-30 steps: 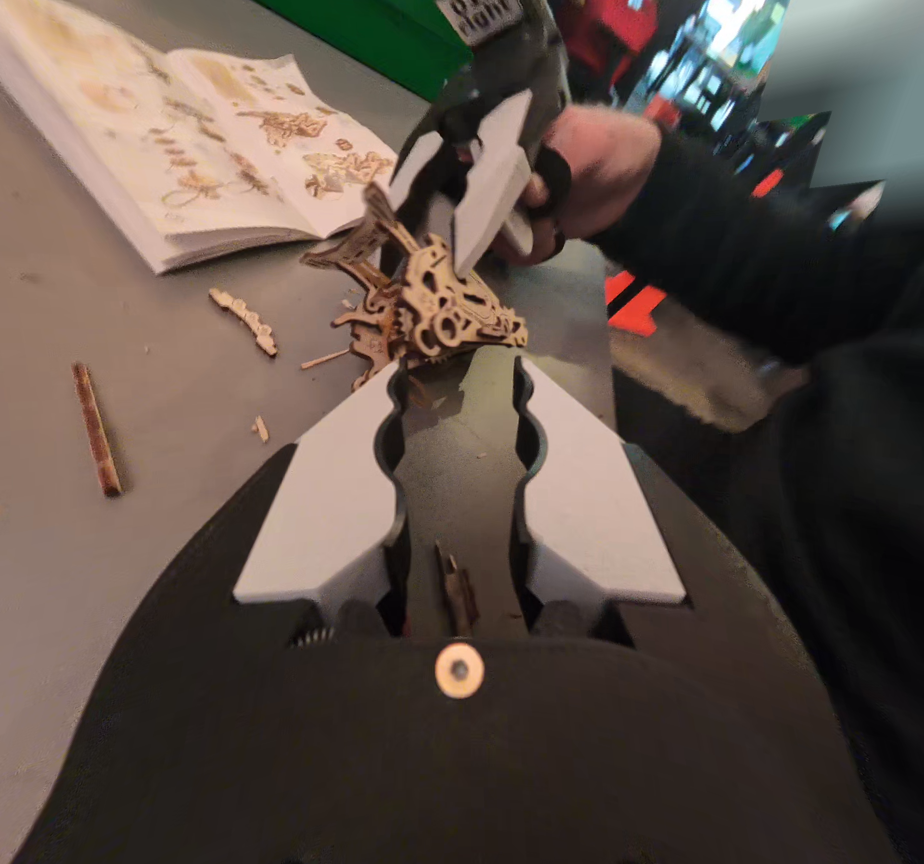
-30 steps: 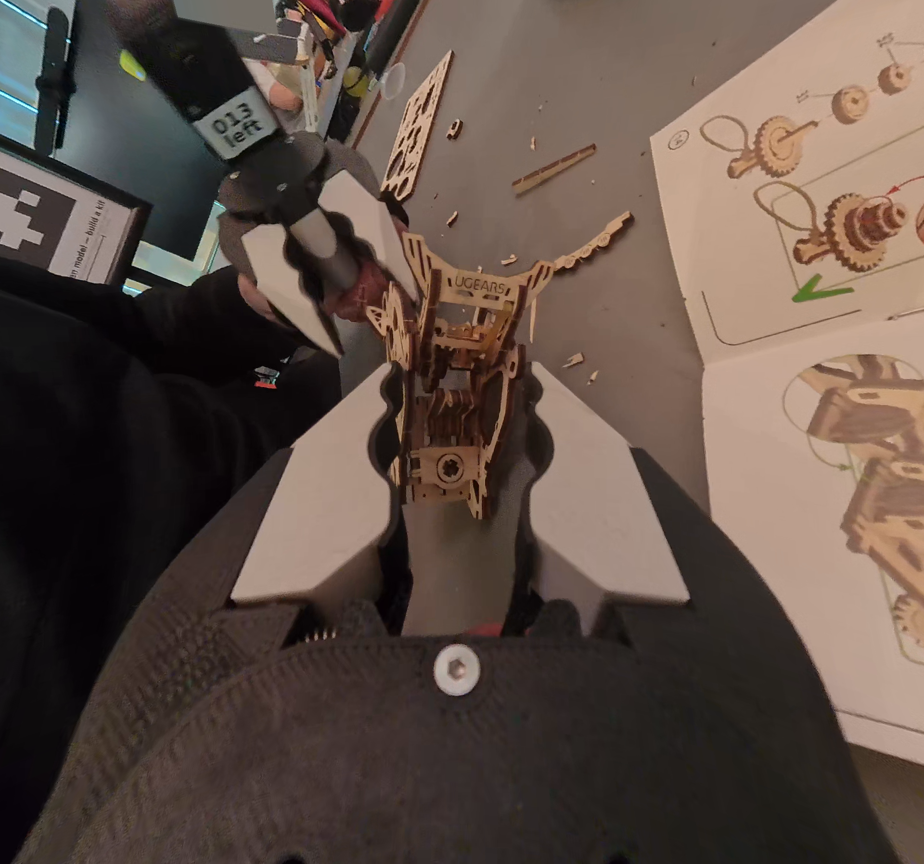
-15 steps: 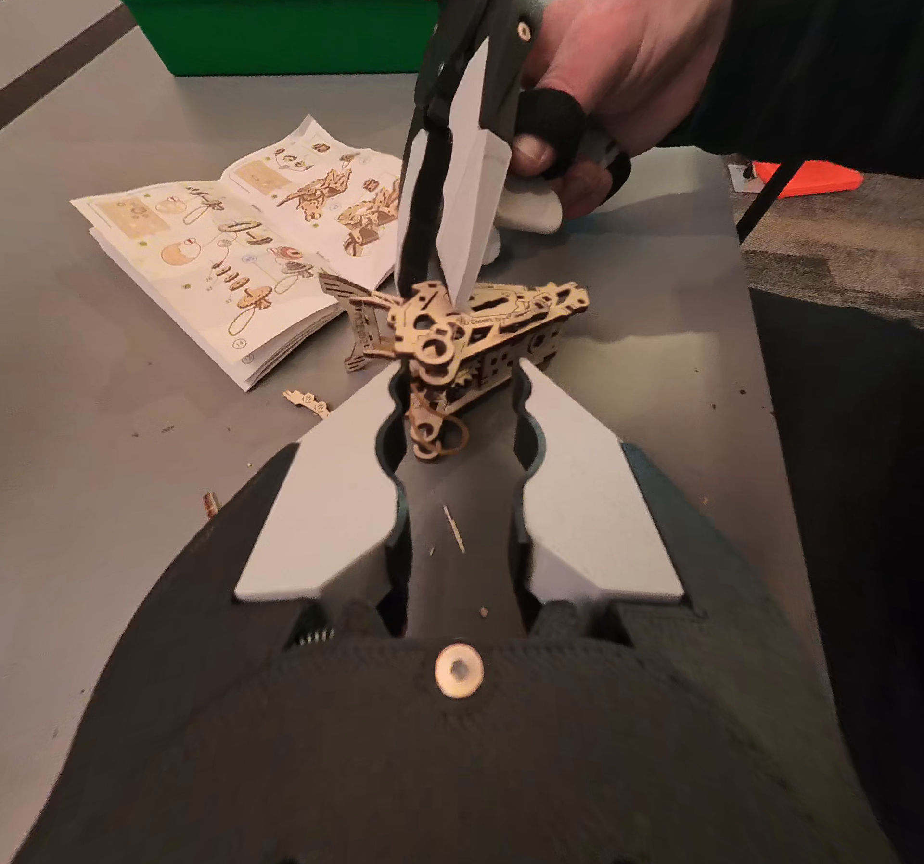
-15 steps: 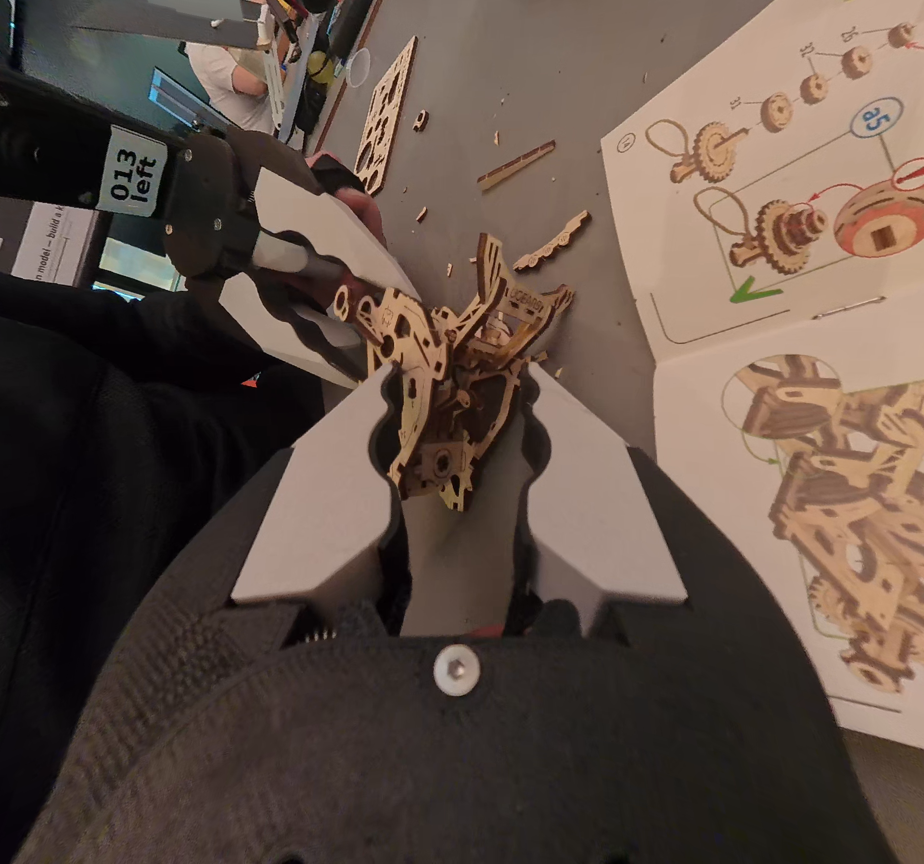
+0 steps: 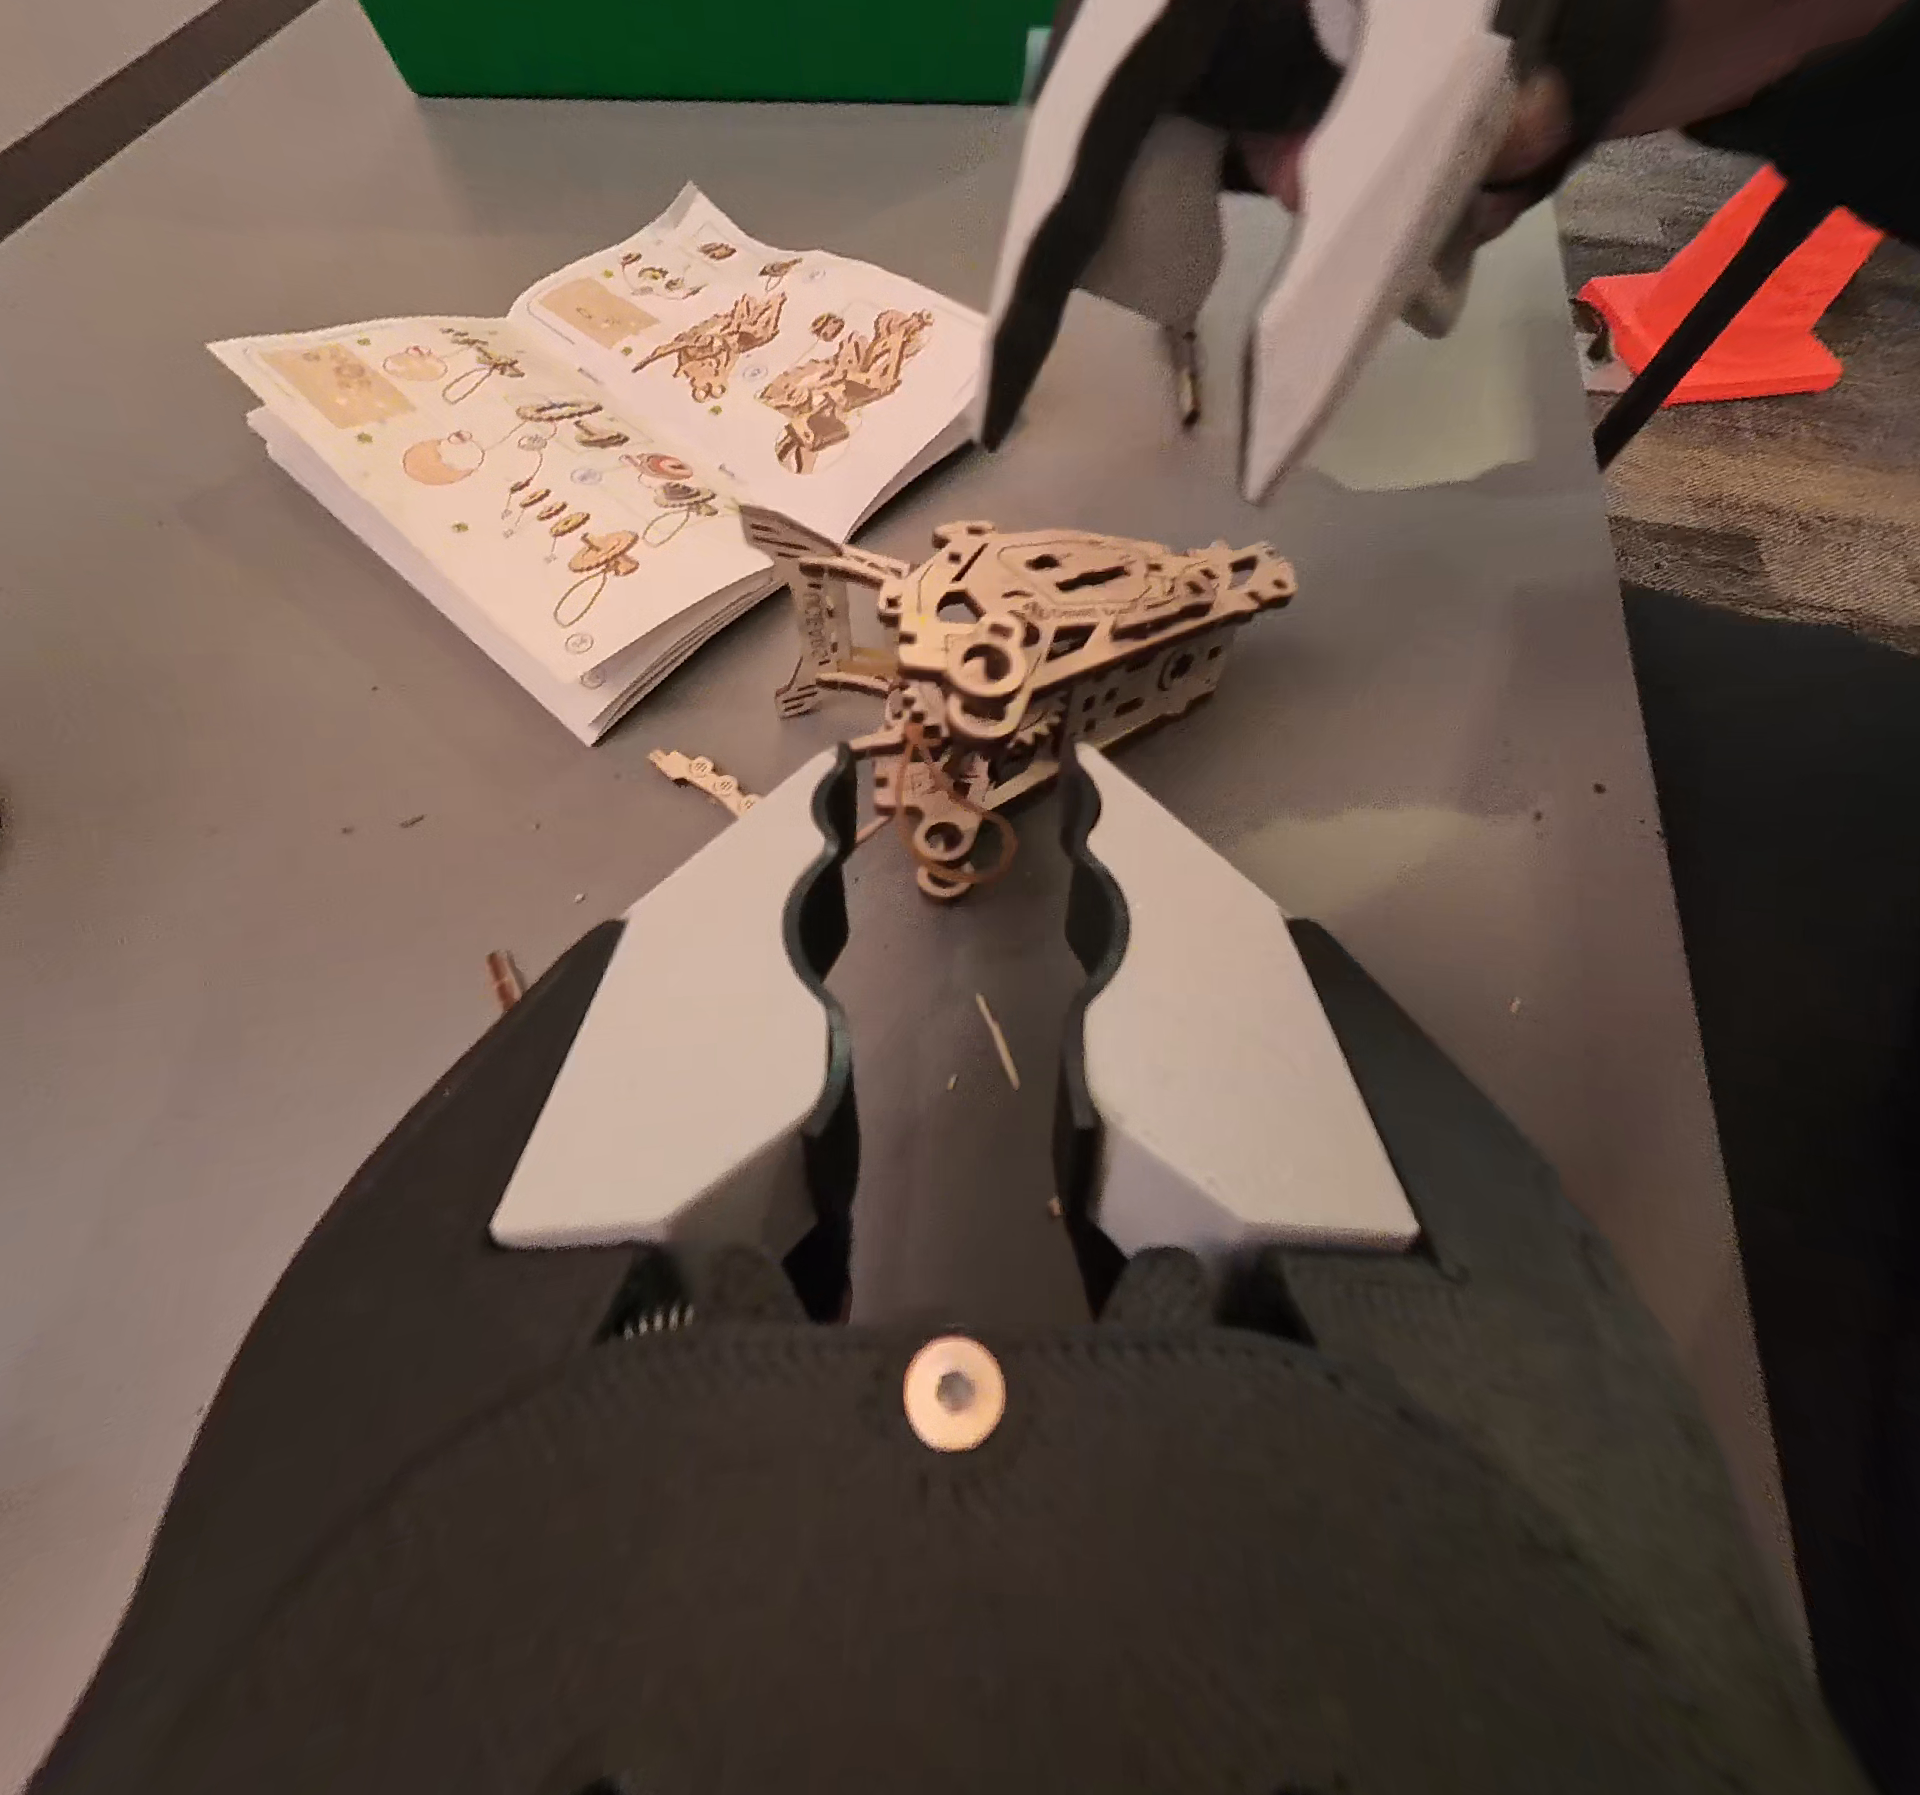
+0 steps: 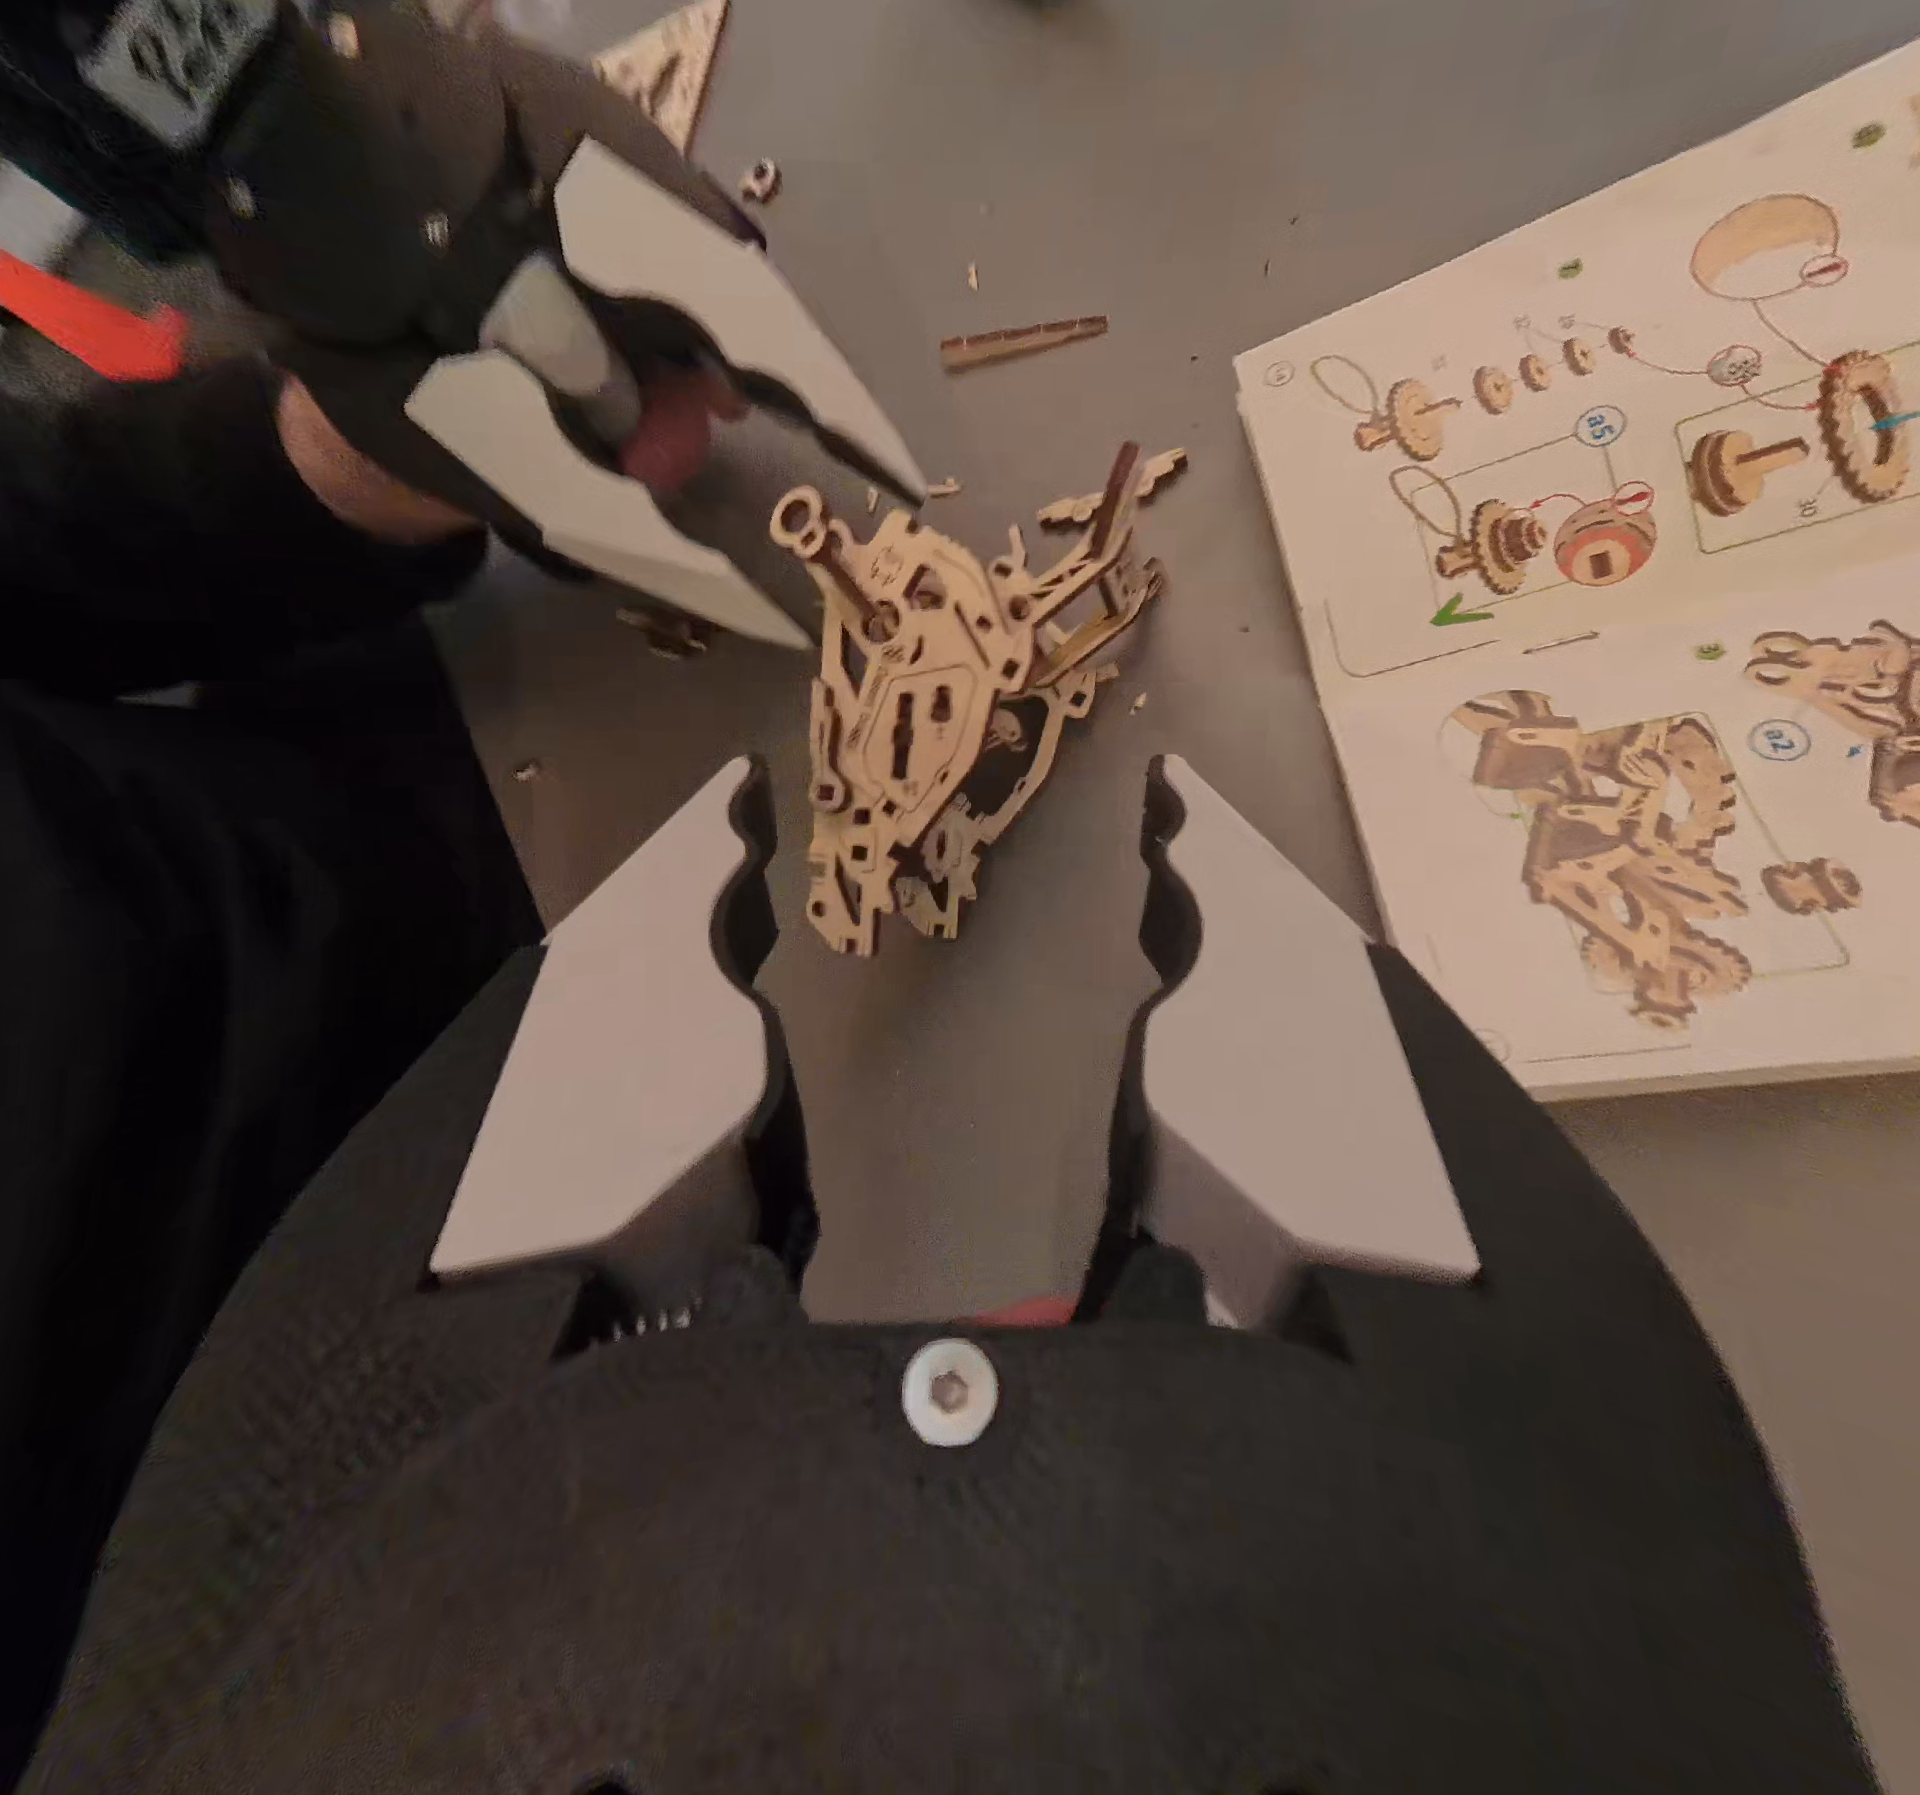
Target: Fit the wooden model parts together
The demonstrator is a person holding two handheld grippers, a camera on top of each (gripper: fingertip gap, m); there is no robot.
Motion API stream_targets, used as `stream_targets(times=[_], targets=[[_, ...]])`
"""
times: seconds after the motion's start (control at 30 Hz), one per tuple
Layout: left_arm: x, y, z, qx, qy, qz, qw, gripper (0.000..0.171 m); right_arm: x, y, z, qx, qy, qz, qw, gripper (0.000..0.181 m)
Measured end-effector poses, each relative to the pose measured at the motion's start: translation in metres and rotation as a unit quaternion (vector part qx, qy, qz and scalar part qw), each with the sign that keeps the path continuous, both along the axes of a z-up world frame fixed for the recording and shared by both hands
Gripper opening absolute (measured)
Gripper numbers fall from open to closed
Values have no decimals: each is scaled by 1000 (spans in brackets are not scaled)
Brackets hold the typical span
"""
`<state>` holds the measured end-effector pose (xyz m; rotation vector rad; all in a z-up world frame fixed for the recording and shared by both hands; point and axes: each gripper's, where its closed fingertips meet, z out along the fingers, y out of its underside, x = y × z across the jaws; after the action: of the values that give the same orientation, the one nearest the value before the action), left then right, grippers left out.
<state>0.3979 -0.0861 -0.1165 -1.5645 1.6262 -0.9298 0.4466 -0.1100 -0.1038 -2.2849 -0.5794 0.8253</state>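
Left wrist view: one wooden model (image 5: pixel 1039 644) sits on the grey table (image 5: pixel 260 810) at centre frame, its near end between the left gripper (image 5: pixel 961 774) tips; whether they pinch it cannot be told. One open booklet (image 5: pixel 582 457) lies upper left. The right gripper (image 5: pixel 1122 467), spread, hangs upper right.

Right wrist view: the right gripper (image 6: pixel 956 769) is spread, clear of the model (image 6: pixel 935 727). One wooden strip (image 6: pixel 1023 343) lies above centre.

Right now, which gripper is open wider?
The right gripper: its fingertips stand well clear of the wooden model on both sides. The left gripper has a narrower gap, with the model's near end right at its tips.
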Motion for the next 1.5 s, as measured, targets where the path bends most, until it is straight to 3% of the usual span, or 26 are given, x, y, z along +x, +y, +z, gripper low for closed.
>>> stream_targets(times=[0.17,0.33,0.53,0.77,1.07,1.37,1.5], targets=[[2,-2,3,3,-7,-20,1000,35,-18,-9,-10,38,-96,-15,995,68],[8,-8,4,22,-8,-42,999,31,-23,-5,-19,64,-157,-31,985,53],[11,-7,6,19,-18,-49,998,22,-22,-2,-19,63,-152,-35,986,38],[12,-7,4,15,-16,-51,998,20,-19,1,-20,60,-161,-32,985,38],[4,-2,11,9,-27,-53,998,29,-24,3,-20,65,-169,-22,983,39],[3,-3,7,6,-24,-65,998,18,-24,3,-19,72,-174,-27,982,45],[4,-2,7,9,-29,-62,998,12,-24,5,-18,76,-167,-28,983,39]])
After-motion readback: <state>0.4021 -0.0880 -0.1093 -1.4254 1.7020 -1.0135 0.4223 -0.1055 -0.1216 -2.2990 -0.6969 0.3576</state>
